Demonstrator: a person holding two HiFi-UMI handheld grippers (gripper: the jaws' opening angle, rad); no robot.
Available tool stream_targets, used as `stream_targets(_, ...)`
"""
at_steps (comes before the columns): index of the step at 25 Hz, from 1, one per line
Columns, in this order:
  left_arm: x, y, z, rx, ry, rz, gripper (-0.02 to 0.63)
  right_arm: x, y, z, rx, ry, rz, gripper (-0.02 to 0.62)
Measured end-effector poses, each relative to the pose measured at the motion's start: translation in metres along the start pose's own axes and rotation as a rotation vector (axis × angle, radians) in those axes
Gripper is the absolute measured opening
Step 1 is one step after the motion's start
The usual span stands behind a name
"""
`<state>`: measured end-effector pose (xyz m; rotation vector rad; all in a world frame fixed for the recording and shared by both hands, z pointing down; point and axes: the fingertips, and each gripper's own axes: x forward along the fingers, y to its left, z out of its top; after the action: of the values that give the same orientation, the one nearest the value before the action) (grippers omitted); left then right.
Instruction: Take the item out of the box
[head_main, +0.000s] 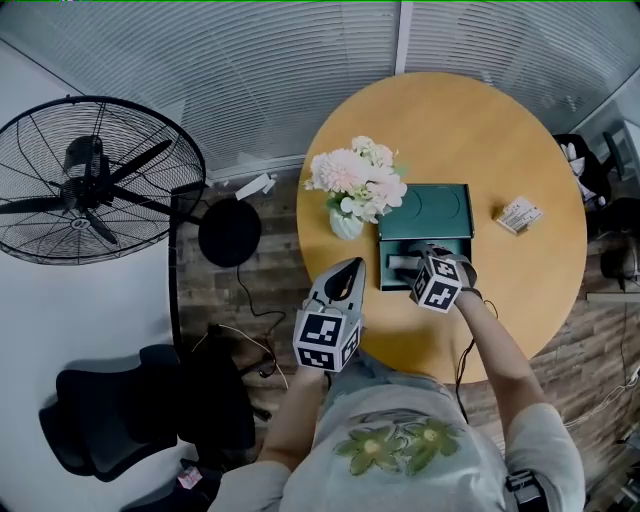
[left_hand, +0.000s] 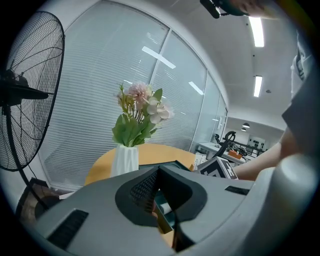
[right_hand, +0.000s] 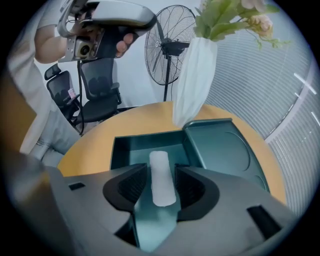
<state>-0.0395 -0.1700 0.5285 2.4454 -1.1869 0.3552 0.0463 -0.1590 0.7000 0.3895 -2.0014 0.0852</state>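
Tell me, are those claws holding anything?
Left gripper: nothing. Right gripper straddles the white item along its long sides, in the box; a firm grip cannot be told.

The head view looks steeply down on the round tabletop (head_main: 520, 160), with the vase (head_main: 346, 222) near the frame's centre. The left gripper view sits low on the person's side of the vase and faces it level, blinds beyond. The right gripper view hangs close over the box (right_hand: 130, 145) beside the vase, the white item (right_hand: 160, 176) between the right tongs (right_hand: 161, 166). All three views share the vase.
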Motion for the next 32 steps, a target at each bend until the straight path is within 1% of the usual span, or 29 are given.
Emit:
stream_targets(4, 0.0, 0.001, -0.002, -0.004, 0.007, 0.003, 0.003, 0.006, 0.001, -0.002, -0.016, 0.02, 0.014, 0.179)
stream_targets(10, 0.001, 0.001, -0.006, -0.006, 0.016, 0.002, 0.003, 0.017, 0.001, -0.012, -0.044, 0.057, 0.012, 0.179)
stream_targets(17, 0.001, -0.001, -0.01, -0.008, 0.027, -0.003, 0.003, 0.018, 0.002, -0.01, -0.043, 0.065, 0.015, 0.178)
stream_targets(19, 0.001, -0.001, -0.011, -0.009, 0.027, -0.003, 0.003, 0.021, 0.001, -0.012, -0.054, 0.067, 0.006, 0.155)
stream_targets(23, 0.001, -0.001, -0.012, -0.011, 0.028, -0.001, 0.003, 0.021, 0.002, -0.012, -0.077, 0.076, 0.008, 0.149)
stream_targets(32, 0.002, -0.001, -0.012, -0.015, 0.032, -0.005, 0.003, 0.021, 0.002, -0.011, -0.084, 0.081, 0.018, 0.147)
